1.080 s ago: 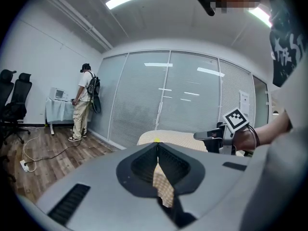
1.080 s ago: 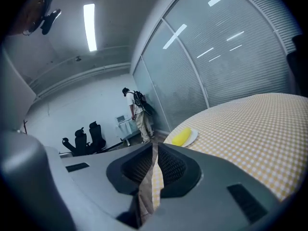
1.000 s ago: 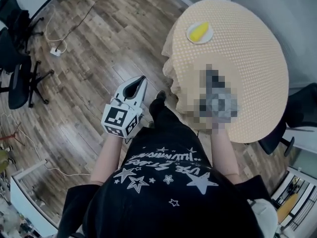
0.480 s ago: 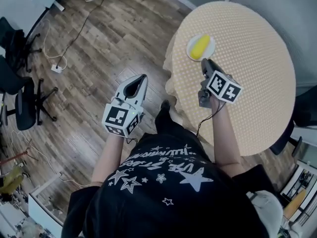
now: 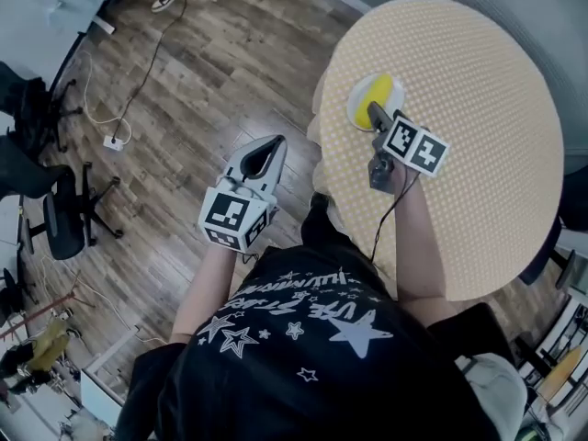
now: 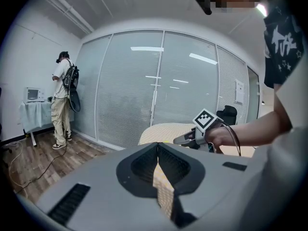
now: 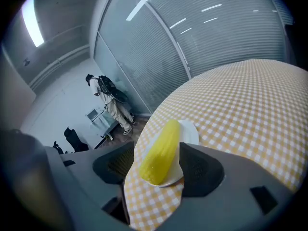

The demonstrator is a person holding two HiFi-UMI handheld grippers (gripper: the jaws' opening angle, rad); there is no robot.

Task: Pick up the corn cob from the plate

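A round surface (image 5: pixel 478 108) under a yellow checked cloth stands on a wooden floor (image 5: pixel 211 90). There are office chairs (image 5: pixel 55 219) at one side and a glass wall (image 6: pixel 134 81) behind. The corn cob (image 7: pixel 160 152) lies on a small white plate (image 7: pixel 189 132) near the edge of the surface. The right hand-held gripper (image 5: pixel 375 113) has its jaws opening, one on each side of the cob, not pressing it. The left hand-held gripper (image 5: pixel 271 145) is clenched and empty, above the floor. Half a second earlier the right one was short of the plate, with its jaws together.
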